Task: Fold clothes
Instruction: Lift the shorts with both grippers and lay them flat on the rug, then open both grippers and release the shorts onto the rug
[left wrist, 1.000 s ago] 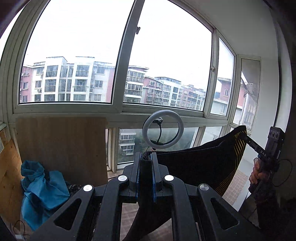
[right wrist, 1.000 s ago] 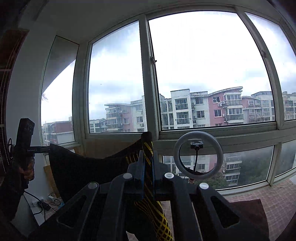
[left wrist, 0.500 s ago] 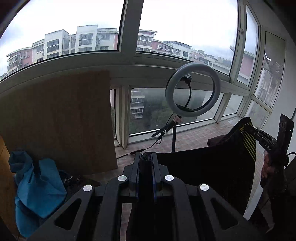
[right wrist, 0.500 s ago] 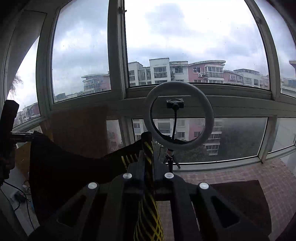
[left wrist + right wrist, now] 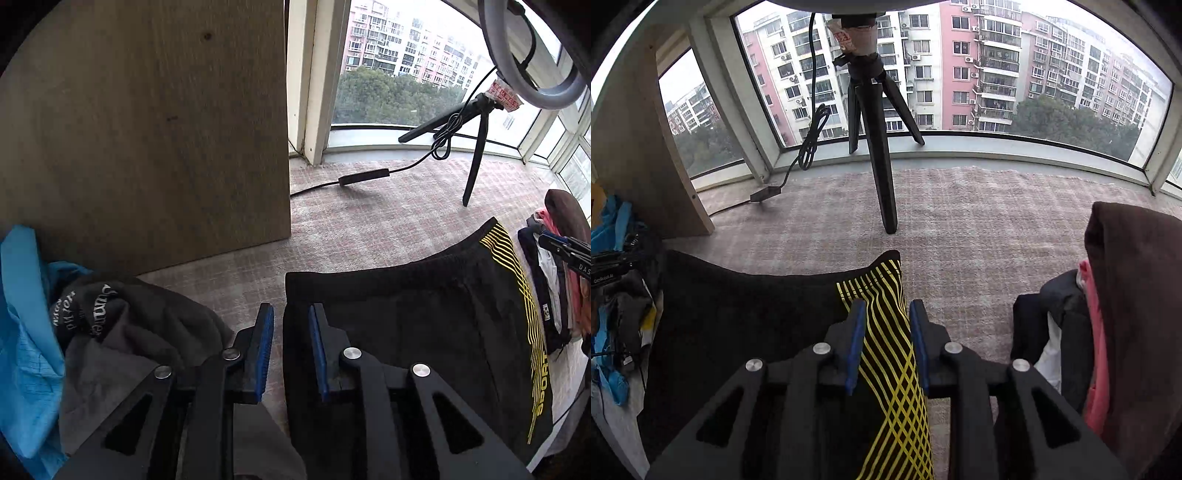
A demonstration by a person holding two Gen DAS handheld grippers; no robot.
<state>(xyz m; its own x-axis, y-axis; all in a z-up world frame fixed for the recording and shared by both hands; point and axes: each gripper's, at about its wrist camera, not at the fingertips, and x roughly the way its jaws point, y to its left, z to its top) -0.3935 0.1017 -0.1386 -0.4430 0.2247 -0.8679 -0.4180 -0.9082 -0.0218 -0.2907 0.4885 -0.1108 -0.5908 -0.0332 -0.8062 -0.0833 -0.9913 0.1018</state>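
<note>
On the pinkish woven carpet [image 5: 979, 229] by the window, your black sports shorts with yellow stripes [image 5: 424, 314] are lying spread flat. Your left gripper [image 5: 291, 332] is opening — blue pads apart, the shorts' left edge sitting between them, not pinched. Your right gripper [image 5: 886, 332] is opening too, the yellow-striped side running loosely between its pads. A crumpled grey garment with white lettering [image 5: 122, 325] and blue cloth [image 5: 26, 332] are lying to your left; a pile of folded clothes [image 5: 1108, 314] is sitting to your right — the black tripod [image 5: 879, 147] is standing ahead.
</note>
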